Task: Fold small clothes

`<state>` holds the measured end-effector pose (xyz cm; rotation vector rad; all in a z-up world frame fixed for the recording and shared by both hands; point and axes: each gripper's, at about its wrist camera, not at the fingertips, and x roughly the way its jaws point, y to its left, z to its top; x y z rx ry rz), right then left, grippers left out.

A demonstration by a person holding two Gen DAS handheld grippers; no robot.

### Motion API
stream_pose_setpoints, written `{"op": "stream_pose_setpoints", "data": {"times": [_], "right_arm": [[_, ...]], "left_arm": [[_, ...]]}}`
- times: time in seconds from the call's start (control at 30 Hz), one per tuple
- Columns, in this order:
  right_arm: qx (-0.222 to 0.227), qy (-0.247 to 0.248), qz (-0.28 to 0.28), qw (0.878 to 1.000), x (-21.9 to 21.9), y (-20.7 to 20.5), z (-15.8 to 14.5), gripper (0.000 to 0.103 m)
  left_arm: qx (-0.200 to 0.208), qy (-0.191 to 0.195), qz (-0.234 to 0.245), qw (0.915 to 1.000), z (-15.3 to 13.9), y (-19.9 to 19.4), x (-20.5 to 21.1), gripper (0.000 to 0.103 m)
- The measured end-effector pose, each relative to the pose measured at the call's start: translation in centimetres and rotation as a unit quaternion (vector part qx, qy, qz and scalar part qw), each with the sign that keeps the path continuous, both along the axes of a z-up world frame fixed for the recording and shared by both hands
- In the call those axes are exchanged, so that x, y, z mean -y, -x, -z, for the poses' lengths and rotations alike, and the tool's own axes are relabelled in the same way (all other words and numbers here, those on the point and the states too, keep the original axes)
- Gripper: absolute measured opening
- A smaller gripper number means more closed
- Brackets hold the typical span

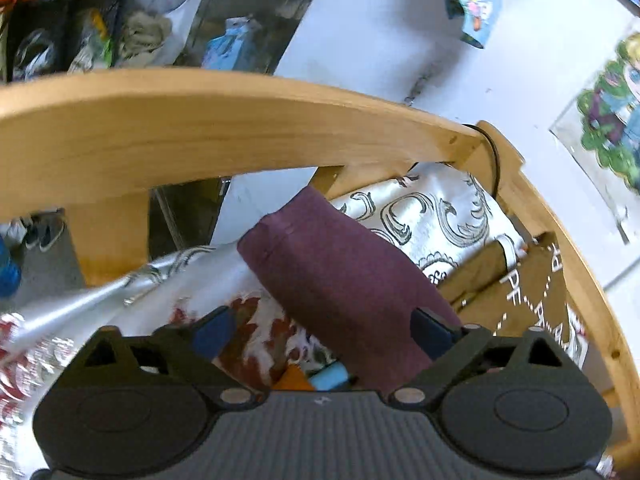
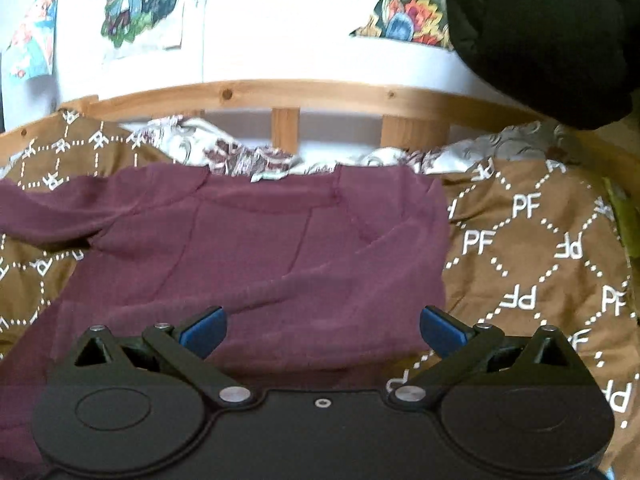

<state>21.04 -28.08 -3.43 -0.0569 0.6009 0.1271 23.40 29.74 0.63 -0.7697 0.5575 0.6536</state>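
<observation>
A maroon long-sleeved top [image 2: 256, 248] lies spread on a brown blanket [image 2: 532, 248] with white "PF" lettering, its neckline toward the wooden rail. My right gripper [image 2: 323, 330] hovers over its lower body, jaws wide open and nothing between the blue pads [image 2: 206, 330]. In the left wrist view a folded maroon part of the top [image 1: 340, 276] runs diagonally toward the right finger. My left gripper [image 1: 323, 332] is open above it, and neither pad presses on the cloth.
A curved wooden bed rail [image 1: 224, 120] with slats [image 2: 286, 126] borders the bedding, with a white wall [image 2: 280, 40] and posters behind. A white patterned sheet [image 1: 436, 212] lies under the blanket. A black bundle [image 2: 544, 36] hangs at the upper right. Small orange and blue items [image 1: 320, 376] sit below the left gripper.
</observation>
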Motion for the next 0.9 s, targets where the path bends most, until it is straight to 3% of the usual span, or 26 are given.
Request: {"op": "stream_pose_setpoints", "data": {"times": [0.1,0.17,0.2,0.27,0.43,0.6,0.8,0.9], "right_arm": [[-0.005,0.007,-0.007,1.0,-0.2,0.1,0.7,0.102],[-0.005,0.019,-0.013,1.0,-0.4,0.1,1.1,0.102],[-0.005,0.026,-0.015,1.0,-0.5,0.2,1.2,0.102],[-0.004,0.037,-0.016,0.999,-0.6,0.1,1.4,0.102],[-0.002,0.033,-0.021,0.999,-0.9,-0.1,1.4,0.102],[0.01,0.039,-0.026,0.999,-1.0,0.4,0.9,0.102],[0.02,0.024,-0.02,0.999,-0.5,0.9,0.0,0.102],[0.025,0.018,-0.014,0.999,-0.1,1.2,-0.6,0.102]], "left_arm": [[0.014,-0.019,-0.011,0.9997,0.4,-0.2,0.6,0.075],[0.033,-0.029,-0.011,0.999,0.4,-0.2,1.1,0.044],[0.043,-0.029,-0.01,0.9986,0.3,-0.3,1.1,0.036],[0.063,-0.029,-0.009,0.9976,0.1,-0.1,1.2,0.011],[0.139,-0.051,0.011,0.989,-2.2,2.5,2.4,0.007],[0.23,-0.127,0.081,0.9613,-5.5,4.4,4.8,0.007],[0.257,-0.165,0.155,0.9397,-7.9,3.8,7.3,0.007],[0.275,-0.187,0.205,0.9204,-9.6,3.1,10.2,0.007]]}}
